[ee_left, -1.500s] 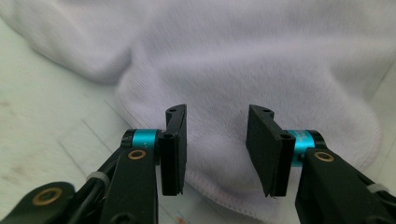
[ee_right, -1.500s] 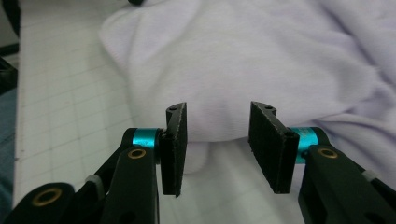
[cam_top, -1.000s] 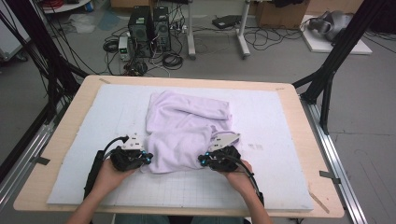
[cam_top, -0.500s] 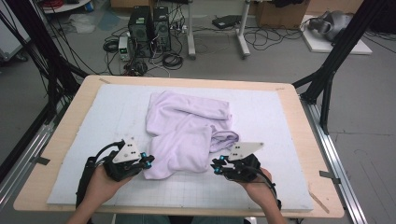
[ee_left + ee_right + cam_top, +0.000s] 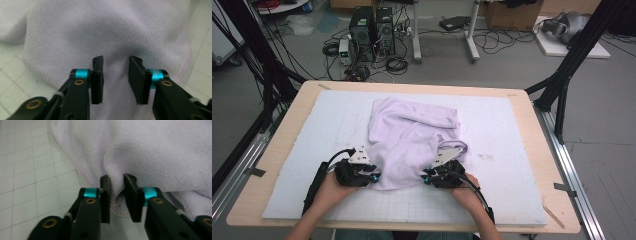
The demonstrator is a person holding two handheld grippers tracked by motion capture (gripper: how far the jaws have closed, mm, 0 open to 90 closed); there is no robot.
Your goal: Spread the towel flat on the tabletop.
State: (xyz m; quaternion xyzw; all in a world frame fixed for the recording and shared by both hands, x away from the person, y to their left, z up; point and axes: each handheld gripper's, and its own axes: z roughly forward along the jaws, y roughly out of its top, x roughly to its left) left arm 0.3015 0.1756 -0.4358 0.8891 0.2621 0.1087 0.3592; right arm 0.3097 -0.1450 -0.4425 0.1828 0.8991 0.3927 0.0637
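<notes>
Towel (image 5: 412, 135) lies rumpled mid-table; your left gripper (image 5: 374, 176), jaws just parted, straddles its 7 o'clock hem, right gripper (image 5: 426, 177) pinches its 5 o'clock fold.

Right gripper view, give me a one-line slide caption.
Right gripper, jaws having just closed further, pinches a fold of the lilac towel above the white gridded mat.

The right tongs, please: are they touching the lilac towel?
Touching. The right gripper view shows the right tongs pinching a raised fold of the lilac towel between both pads, near its stitched hem.
</notes>
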